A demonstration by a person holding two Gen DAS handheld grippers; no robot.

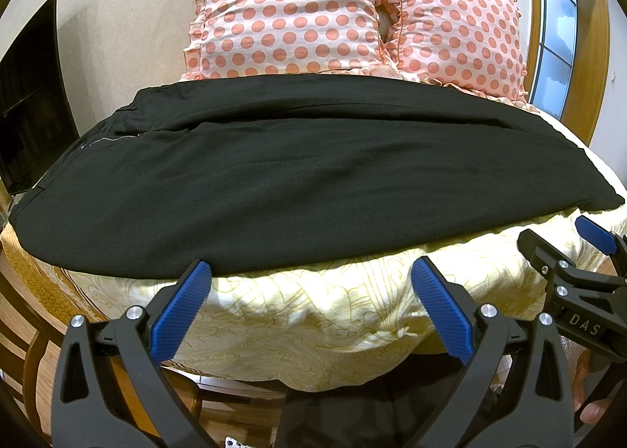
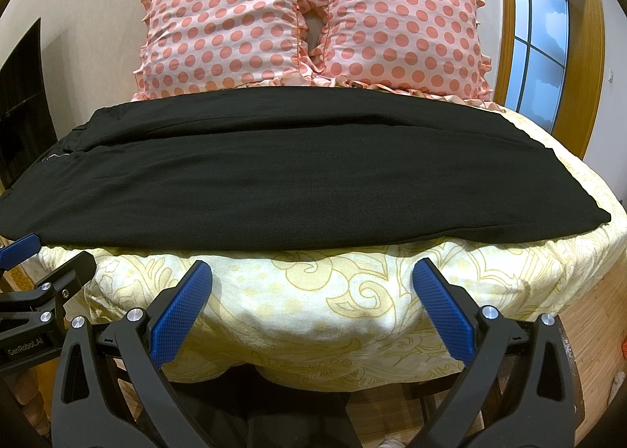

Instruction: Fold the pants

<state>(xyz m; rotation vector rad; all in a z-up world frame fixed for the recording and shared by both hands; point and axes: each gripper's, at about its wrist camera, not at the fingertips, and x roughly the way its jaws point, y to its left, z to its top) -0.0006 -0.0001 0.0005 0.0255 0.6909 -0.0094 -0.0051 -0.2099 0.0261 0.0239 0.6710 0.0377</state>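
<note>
Black pants (image 1: pixel 298 181) (image 2: pixel 290 181) lie flat across the bed, lengthwise left to right, one leg laid over the other. The waistband with a zipper (image 1: pixel 113 139) is at the left, the leg ends at the right. My left gripper (image 1: pixel 311 271) hovers open just short of the pants' near edge, nothing between its blue pads. My right gripper (image 2: pixel 311 271) is open too, over the yellow bedcover (image 2: pixel 333 311) in front of the pants. The right gripper's blue fingers (image 1: pixel 595 234) show at the right edge of the left wrist view.
Two pink polka-dot pillows (image 1: pixel 290 13) (image 2: pixel 399 25) lean behind the pants. A dark screen (image 1: pixel 31 95) stands at the left, a wood-framed window (image 2: pixel 540 29) at the right. Wooden floor and dark trousers of the person (image 1: pixel 372 409) lie below the bed edge.
</note>
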